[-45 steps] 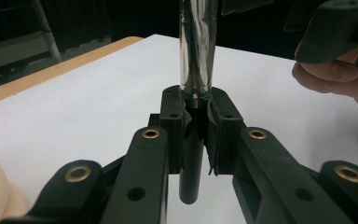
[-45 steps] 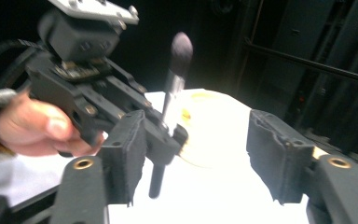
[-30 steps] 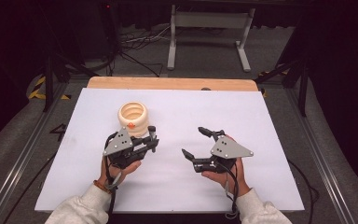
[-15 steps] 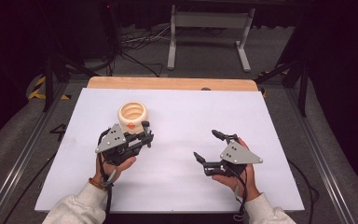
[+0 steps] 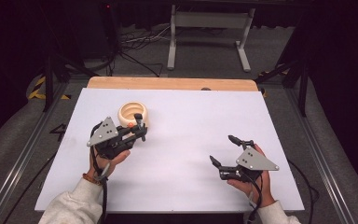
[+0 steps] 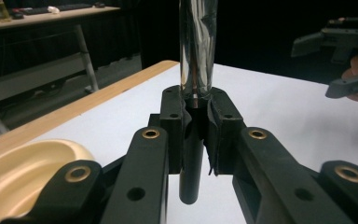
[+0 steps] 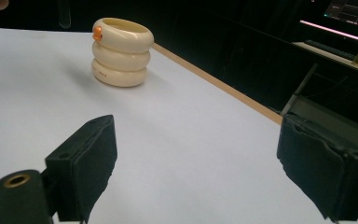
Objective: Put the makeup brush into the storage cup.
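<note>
A cream holder [image 5: 131, 113] of three stacked rings with a small orange piece stands at the back left of the white table; it shows too in the right gripper view [image 7: 121, 51] and in the left gripper view [image 6: 23, 172]. My left gripper [image 5: 139, 127] is right beside it, at its near right. In its own view the left gripper [image 6: 196, 121] is shut on a clear tube [image 6: 196, 46] with a dark end below the jaws. My right gripper [image 5: 224, 150] is open over the near right of the table, its pads [image 7: 88, 163] wide apart with nothing between them.
The white sheet [image 5: 191, 116] covers a wooden table [image 5: 168, 84] whose far edge is bare wood. A metal stand [image 5: 209, 28] and cables lie on the floor beyond. My right gripper [image 6: 340, 60] shows far off in the left gripper view.
My left gripper has carried the tube left and forward, up to the cream holder. My right gripper has drawn back and to the right, staying open.
</note>
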